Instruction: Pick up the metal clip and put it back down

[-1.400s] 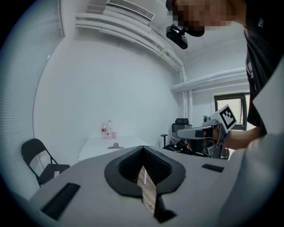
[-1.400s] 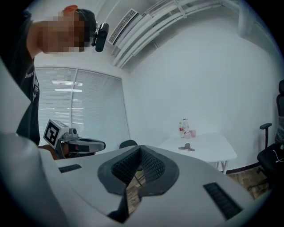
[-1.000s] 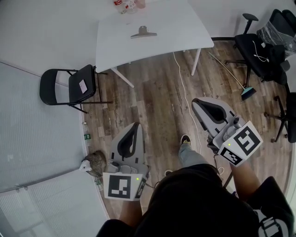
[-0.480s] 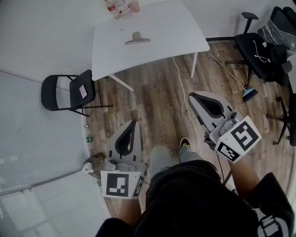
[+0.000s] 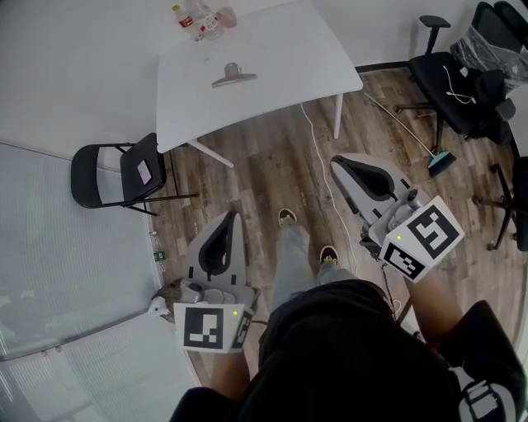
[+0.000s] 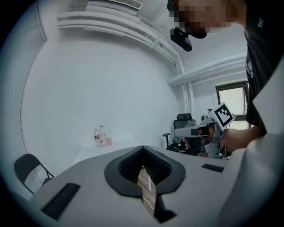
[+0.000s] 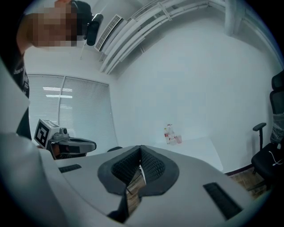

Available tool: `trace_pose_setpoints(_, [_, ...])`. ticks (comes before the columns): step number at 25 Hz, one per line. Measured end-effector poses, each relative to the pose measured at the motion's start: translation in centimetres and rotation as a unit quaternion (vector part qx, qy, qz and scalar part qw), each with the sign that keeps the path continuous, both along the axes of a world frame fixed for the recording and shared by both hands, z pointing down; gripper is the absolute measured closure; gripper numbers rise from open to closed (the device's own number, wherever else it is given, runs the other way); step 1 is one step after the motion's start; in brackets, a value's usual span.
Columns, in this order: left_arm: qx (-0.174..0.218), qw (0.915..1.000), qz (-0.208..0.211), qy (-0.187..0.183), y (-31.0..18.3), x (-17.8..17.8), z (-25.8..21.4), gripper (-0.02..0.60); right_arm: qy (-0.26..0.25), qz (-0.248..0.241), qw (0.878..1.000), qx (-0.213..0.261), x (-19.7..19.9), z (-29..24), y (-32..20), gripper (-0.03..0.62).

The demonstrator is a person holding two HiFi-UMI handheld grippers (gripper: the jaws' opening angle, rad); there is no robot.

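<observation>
The metal clip [image 5: 233,76] lies flat on the white table [image 5: 272,49], far ahead of both grippers. I hold my left gripper [image 5: 233,216] over the wooden floor at lower left, jaws shut and empty, its tips meeting in the left gripper view [image 6: 142,149]. My right gripper [image 5: 337,162] is higher on the right, also shut with nothing in it [image 7: 140,149]. Both point toward the table. The clip does not show in either gripper view.
Bottles [image 5: 196,18] stand at the table's far left corner. A black folding chair [image 5: 124,173] sits left of the table. Office chairs [image 5: 462,82] and a broom [image 5: 429,152] are at the right. A white cable [image 5: 322,157] runs along the floor. The person's feet [image 5: 287,218] are below.
The person has stepped toward the table, one leg now forward. Both grippers have been carried ahead, still shut. The table and clip sit further left in the head view.
</observation>
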State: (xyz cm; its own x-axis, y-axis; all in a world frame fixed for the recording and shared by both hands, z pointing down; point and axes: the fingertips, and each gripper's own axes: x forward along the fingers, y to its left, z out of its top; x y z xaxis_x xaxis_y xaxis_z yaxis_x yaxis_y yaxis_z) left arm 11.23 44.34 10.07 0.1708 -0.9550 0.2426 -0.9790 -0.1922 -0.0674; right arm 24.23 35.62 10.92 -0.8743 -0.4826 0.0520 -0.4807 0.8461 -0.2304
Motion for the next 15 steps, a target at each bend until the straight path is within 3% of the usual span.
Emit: trace_pose_setpoints(15, [-0.018, 0.9996, 0.017, 0.009, -4.6, -2.1, 2.0, 0.560, 0.035, 0.010, 0.999, -0.002, -1.1, 1.6, -5.6, 0.576])
